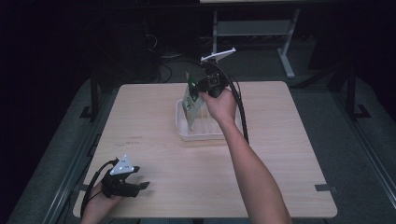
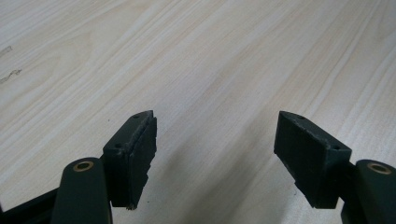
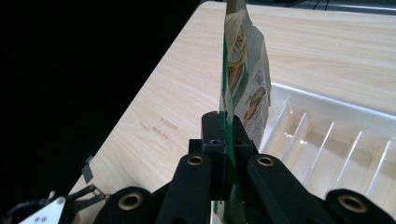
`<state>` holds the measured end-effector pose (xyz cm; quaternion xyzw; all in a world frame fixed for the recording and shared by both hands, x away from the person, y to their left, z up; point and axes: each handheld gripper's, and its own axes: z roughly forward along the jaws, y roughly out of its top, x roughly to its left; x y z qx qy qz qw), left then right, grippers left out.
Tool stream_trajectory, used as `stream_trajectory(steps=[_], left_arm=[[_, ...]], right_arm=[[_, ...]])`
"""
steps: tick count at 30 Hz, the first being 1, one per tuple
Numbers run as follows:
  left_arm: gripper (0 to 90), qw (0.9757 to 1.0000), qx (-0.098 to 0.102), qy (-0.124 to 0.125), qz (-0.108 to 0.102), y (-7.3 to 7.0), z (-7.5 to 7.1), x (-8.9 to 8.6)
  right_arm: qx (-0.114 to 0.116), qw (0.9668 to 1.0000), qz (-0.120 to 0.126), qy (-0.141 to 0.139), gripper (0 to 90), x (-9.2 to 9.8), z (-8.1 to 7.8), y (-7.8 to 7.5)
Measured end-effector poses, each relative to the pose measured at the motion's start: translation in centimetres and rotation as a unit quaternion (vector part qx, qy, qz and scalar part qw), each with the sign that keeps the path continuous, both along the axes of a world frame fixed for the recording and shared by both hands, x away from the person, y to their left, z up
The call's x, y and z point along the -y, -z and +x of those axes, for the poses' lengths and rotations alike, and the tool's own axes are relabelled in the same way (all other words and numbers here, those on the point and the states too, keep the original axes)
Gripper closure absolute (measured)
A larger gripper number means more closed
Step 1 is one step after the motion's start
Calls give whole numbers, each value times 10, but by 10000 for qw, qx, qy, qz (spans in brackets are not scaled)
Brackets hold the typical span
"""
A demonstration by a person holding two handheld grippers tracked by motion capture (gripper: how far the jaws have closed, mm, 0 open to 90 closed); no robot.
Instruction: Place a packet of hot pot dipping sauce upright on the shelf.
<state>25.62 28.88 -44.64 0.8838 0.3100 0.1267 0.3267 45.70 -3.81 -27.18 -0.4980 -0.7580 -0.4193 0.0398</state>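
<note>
My right gripper (image 3: 227,128) is shut on the edge of a green and cream snack pouch (image 3: 245,79). In the high view the pouch (image 1: 190,105) hangs from that gripper (image 1: 201,88) over the left part of a white ribbed tray (image 1: 205,136), its lower end down inside the tray. The tray (image 3: 327,140) has several upright dividers. My left gripper (image 2: 215,154) rests low over bare wood near the table's front left corner, open with nothing between its jaws. From above it (image 1: 140,184) points right.
The light wooden table (image 1: 154,116) has dark floor all around. A white table frame (image 1: 261,28) stands beyond the far edge. The right gripper's black cable (image 1: 242,114) trails down along the forearm. Faint marks (image 1: 133,138) show on the wood left of the tray.
</note>
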Motion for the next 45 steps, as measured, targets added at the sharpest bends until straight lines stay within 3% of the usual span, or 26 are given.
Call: stream_trajectory(steps=[7,19,45], left_arm=[[291,10000,4,6,-6,0,0,0],[292,10000,11,19,-5,0,0,0],[292,10000,27,40,-6,-1,-1,0]], right_arm=[[22,9999,9,170,897,0,4,3],[77,9993,-179,322,897,-3,9,9],[99,9978,-219,623,897,6,13,13]])
